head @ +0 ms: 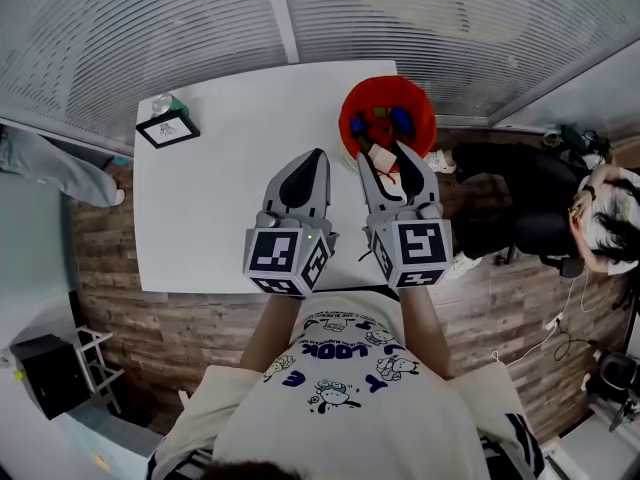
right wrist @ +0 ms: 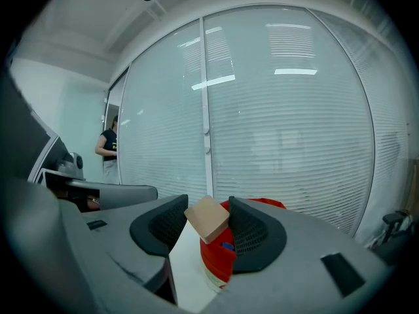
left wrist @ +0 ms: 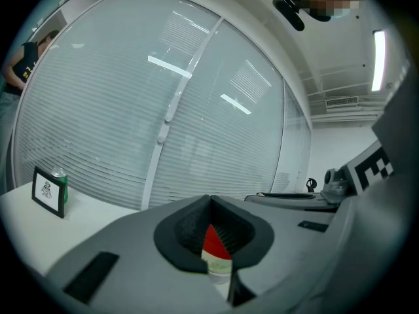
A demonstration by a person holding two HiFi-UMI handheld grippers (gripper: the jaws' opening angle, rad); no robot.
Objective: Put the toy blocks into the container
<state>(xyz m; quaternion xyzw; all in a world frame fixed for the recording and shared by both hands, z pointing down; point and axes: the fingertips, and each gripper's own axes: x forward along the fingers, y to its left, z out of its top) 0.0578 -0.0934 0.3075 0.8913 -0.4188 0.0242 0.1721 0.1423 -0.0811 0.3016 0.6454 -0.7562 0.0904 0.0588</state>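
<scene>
1. Done: coloured blocks (head: 400, 120) already lie in the red container (head: 427, 108), upper right of the worktop (head: 220, 168).
2. Now: the right tool (head: 385, 153) grips a tan block (right wrist: 207, 219) at the container's lower edge. The left tool (head: 318, 156) is clenched and empty.
3. Left: drop it in. No other loose blocks show.

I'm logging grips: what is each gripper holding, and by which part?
The right gripper pinches a tan block by two opposite sides, near the jaw tips. The left gripper is shut, empty.

Head view steeply down; gripper views near-level, all sharing container (right wrist: 213, 259).
</scene>
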